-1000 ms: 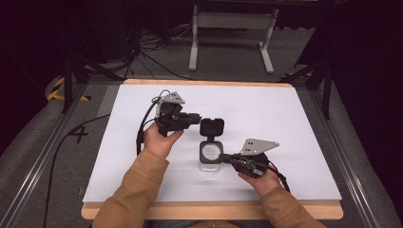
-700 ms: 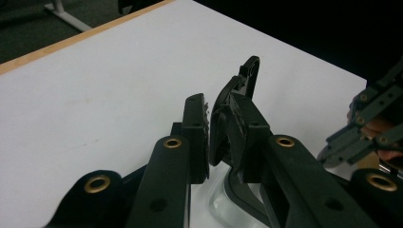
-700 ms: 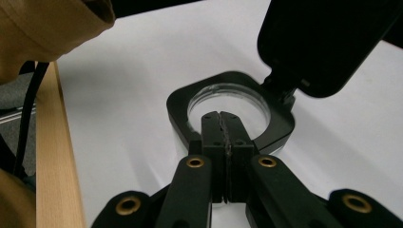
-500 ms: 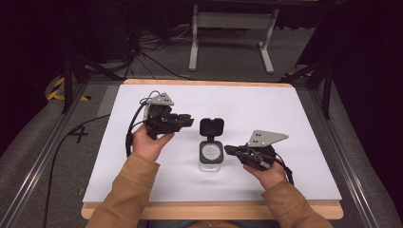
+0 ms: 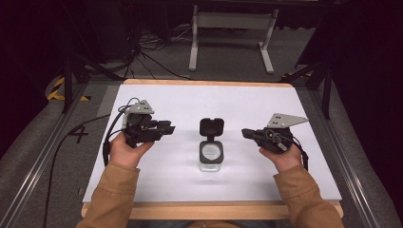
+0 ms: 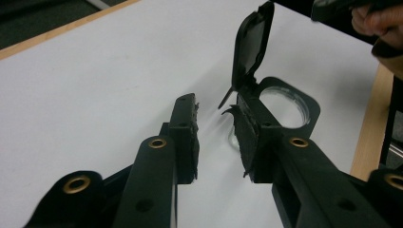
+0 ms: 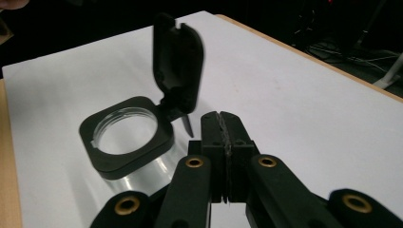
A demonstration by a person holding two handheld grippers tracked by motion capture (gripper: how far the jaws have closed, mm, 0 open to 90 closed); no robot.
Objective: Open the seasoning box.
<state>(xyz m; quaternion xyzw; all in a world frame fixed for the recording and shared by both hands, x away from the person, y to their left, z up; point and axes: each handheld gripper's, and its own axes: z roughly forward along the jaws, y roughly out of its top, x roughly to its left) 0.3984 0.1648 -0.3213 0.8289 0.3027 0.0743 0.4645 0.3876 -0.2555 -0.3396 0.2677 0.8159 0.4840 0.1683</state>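
You have a white tabletop [image 5: 266, 102] with a pale wooden edge [image 5: 209, 211] along the near side, dark grey floor all round it. Beyond the far edge a white metal stand [image 5: 231, 21] sits on the floor, with black cables [image 5: 142, 57] snaking past it on the left.

In the middle of the table stands a clear jar [image 5: 211, 154] with a square black collar, its hinged black lid [image 5: 211, 127] flipped up on the far side. The mouth is open; what is inside I cannot tell.

Your left gripper [image 5: 166, 129] hovers to the left of the jar, well apart from it, and its jaws have just been opening: they are spread now, nothing between them. Your right gripper [image 5: 245, 133] hangs to the right of the jar, its jaws pressed together on nothing.
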